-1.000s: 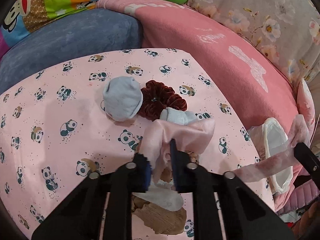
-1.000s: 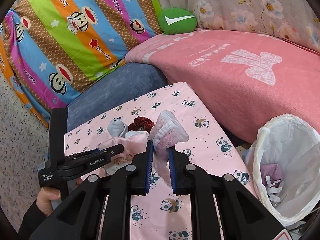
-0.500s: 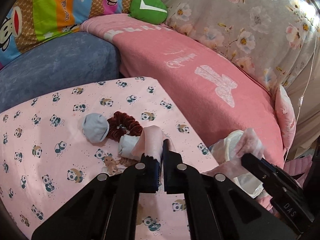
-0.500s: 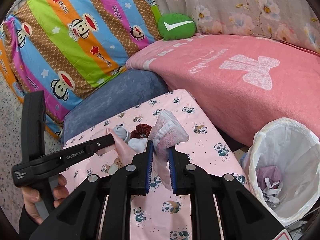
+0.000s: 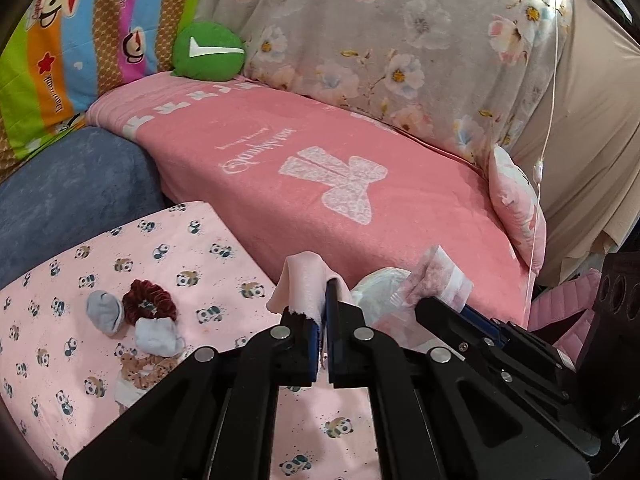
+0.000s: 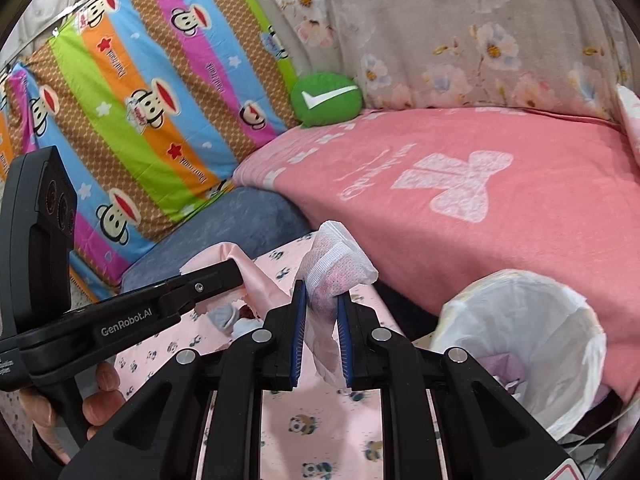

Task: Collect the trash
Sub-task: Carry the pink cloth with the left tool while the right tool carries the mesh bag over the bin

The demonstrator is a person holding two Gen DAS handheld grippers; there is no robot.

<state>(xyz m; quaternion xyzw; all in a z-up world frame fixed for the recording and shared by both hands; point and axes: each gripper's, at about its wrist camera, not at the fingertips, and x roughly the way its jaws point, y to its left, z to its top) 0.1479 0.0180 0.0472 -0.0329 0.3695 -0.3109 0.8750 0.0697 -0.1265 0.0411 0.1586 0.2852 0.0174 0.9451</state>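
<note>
My left gripper [image 5: 323, 308] is shut on a pale pink wrapper [image 5: 301, 285] and holds it above the panda-print table's right edge. It also shows in the right wrist view [image 6: 216, 276] with the pink wrapper [image 6: 248, 272]. My right gripper [image 6: 321, 300] is shut on a white and pink crumpled packet [image 6: 336, 266], held above the table; it shows in the left wrist view [image 5: 440, 300] with the packet [image 5: 438, 276]. A bin with a white bag [image 6: 524, 332] stands right of the table with trash inside.
On the panda-print table [image 5: 168, 248] lie two grey socks [image 5: 105, 312], a dark red scrunchie [image 5: 150, 304] and a brown patterned scrunchie [image 5: 142, 368]. A pink blanket [image 5: 340, 168] covers the sofa behind. A green cushion [image 5: 208, 52] sits at the back.
My left gripper has lifted the pink wrapper off the table and swung right, toward the bin. My right gripper has held its packet and moved slightly.
</note>
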